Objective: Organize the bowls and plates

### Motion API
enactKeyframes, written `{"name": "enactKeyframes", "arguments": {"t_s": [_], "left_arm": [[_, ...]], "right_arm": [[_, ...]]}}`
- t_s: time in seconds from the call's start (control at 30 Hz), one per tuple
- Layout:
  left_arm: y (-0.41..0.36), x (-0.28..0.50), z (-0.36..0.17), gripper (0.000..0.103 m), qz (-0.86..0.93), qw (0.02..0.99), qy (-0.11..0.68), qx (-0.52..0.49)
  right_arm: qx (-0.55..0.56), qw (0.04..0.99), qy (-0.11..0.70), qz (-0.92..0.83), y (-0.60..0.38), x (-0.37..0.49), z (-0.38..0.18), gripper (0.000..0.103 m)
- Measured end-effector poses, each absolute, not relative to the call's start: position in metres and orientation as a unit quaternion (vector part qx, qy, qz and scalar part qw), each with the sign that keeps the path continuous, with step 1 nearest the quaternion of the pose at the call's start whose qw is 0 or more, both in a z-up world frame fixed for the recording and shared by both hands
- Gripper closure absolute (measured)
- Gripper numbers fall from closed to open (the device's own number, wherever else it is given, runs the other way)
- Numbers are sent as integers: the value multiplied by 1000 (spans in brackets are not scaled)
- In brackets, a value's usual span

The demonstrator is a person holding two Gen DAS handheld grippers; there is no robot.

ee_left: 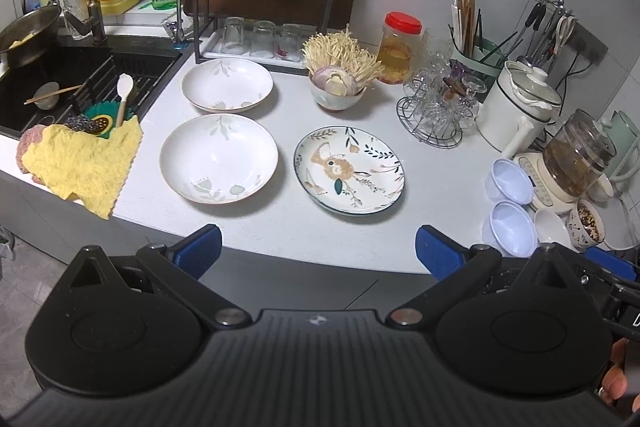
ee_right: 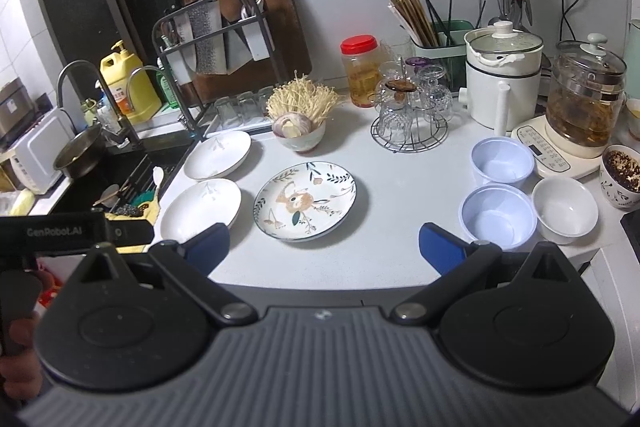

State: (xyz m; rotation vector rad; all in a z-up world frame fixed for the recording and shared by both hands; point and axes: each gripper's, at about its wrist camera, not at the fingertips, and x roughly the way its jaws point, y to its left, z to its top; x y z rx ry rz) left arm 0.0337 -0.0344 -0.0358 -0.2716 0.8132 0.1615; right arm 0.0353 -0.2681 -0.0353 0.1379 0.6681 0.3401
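Note:
Two white deep plates lie on the white counter, a near one (ee_left: 219, 159) (ee_right: 202, 205) and a far one (ee_left: 227, 85) (ee_right: 218, 155). A flower-patterned plate (ee_left: 349, 175) (ee_right: 305, 200) lies to their right. Two pale blue bowls (ee_right: 502, 161) (ee_right: 498, 217) (ee_left: 510, 181) (ee_left: 512, 227) and a small white bowl (ee_right: 565, 209) (ee_left: 554, 225) stand at the right. My left gripper (ee_left: 318, 251) is open and empty at the counter's front edge. My right gripper (ee_right: 324, 247) is open and empty, also at the front edge.
A bowl of onion and enoki mushrooms (ee_left: 336, 89) stands behind the plates. A dish rack with glasses (ee_left: 260, 39), a red-lidded jar (ee_left: 400, 47), a wire glass stand (ee_left: 438, 109) and kettles (ee_right: 502, 75) line the back. The sink (ee_left: 80, 83) and a yellow cloth (ee_left: 84, 163) are at the left.

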Motion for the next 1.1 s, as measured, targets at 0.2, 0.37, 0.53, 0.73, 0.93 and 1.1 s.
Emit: {"name": "enactKeyframes", "arguments": {"t_s": [0.2, 0.37, 0.53, 0.73, 0.93, 1.1], "left_arm": [[-22, 51, -41, 0, 63, 906, 398, -127], [5, 72, -49, 0, 43, 905, 404, -125], [39, 103, -51, 0, 20, 906, 408, -111], [84, 146, -59, 0, -14, 905, 412, -101], [122, 184, -75, 0, -45, 901, 422, -93], [152, 210, -92, 0, -67, 891, 438, -96]], "right_arm": [[73, 929, 323, 166, -258, 45, -38, 0], [81, 930, 328, 145, -239, 57, -42, 1], [91, 933, 324, 124, -212, 73, -42, 1], [94, 935, 330, 91, -174, 95, -47, 1], [94, 933, 340, 66, -142, 116, -56, 1], [105, 929, 351, 52, -112, 132, -67, 1]]}}
